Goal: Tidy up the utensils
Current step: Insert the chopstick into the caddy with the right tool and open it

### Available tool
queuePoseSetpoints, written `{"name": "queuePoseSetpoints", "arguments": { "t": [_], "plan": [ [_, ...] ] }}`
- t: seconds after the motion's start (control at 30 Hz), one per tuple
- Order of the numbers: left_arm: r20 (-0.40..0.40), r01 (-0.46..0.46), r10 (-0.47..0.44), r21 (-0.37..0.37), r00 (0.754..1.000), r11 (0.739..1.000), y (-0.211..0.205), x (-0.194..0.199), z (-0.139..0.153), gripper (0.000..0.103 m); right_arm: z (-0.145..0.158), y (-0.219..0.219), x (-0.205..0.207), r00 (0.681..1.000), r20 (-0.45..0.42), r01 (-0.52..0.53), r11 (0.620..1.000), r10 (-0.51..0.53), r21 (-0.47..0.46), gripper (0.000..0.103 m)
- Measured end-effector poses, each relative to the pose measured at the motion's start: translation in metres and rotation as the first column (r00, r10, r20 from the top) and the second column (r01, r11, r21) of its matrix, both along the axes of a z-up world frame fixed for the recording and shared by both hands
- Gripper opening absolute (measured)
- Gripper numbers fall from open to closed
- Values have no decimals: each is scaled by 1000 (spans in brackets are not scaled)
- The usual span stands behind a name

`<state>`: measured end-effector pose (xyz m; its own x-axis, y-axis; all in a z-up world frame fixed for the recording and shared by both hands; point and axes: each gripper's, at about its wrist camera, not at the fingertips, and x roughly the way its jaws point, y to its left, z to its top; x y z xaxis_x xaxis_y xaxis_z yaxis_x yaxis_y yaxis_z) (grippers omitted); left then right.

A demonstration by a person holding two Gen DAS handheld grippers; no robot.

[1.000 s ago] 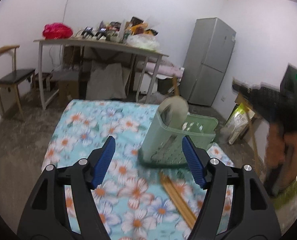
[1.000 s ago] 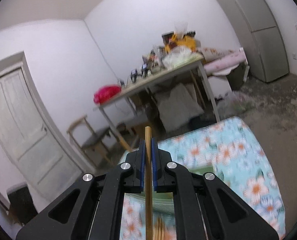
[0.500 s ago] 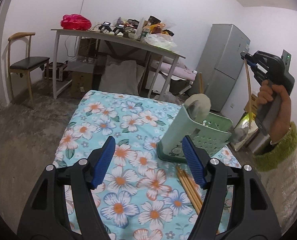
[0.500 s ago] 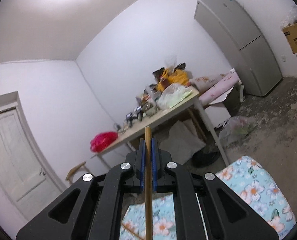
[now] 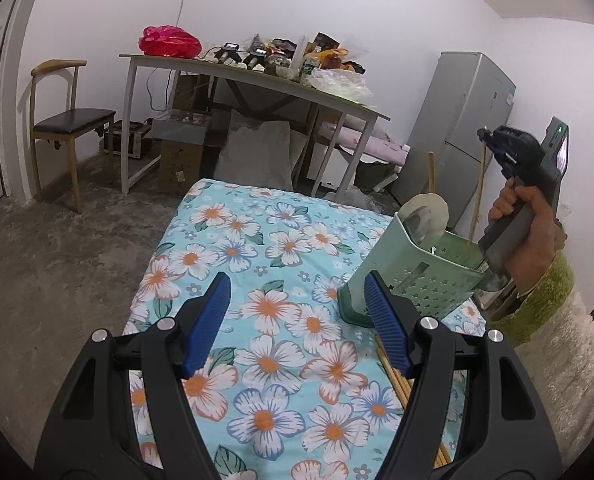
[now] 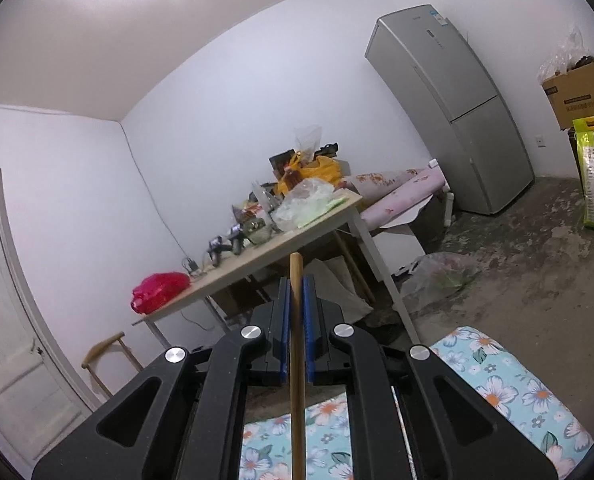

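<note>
chopstick point(image 6: 297, 344) hangs clamped in right gripper point(image 6: 296, 300), its tip inside green holder point(image 5: 417, 268).

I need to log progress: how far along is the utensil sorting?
Done: a wooden-handled utensil stands in the green plastic holder. In hand: the right gripper holds one wooden chopstick over the holder. Left: several wooden chopsticks lie on the floral cloth; left gripper empty.
</note>
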<state>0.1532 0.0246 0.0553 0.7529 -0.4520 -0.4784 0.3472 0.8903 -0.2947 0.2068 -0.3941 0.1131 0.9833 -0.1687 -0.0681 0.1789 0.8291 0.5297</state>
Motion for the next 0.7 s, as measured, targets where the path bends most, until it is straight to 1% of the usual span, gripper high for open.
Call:
{"name": "queuePoseSetpoints", "arguments": {
  "t": [0.27, 0.4, 0.53, 0.57, 0.6, 0.67, 0.7],
  "plan": [
    [-6, 0, 0, -6, 1000, 1000, 1, 1, -3, 65, -10, 1, 1, 999, -39, -12, 1000, 12, -6, 8],
    [-3, -3, 3, -9, 1000, 1000, 1, 2, -4, 65, -11, 4, -8, 999, -44, -22, 1000, 21, -12, 8],
    [-4, 1, -1, -13, 1000, 1000, 1, 1, -3, 65, -16, 9, -26, 996, -82, -49, 999, 47, -21, 8],
    [-4, 2, -2, -14, 1000, 1000, 1, 1, -3, 65, -16, 11, -31, 994, -93, -61, 998, 58, -25, 10],
    [-3, 3, -3, -15, 1000, 1000, 0, 1, -4, 65, -16, 13, -37, 992, -107, -73, 997, 69, -28, 13],
    [-1, 5, -5, -18, 1000, 1000, -1, -1, -4, 65, -16, 17, -49, 988, -123, -97, 995, 92, -34, 39],
    [0, 7, -7, -18, 1000, 1000, -2, -1, -4, 66, -16, 19, -55, 986, -127, -109, 993, 103, -41, 43]
  ]
}}
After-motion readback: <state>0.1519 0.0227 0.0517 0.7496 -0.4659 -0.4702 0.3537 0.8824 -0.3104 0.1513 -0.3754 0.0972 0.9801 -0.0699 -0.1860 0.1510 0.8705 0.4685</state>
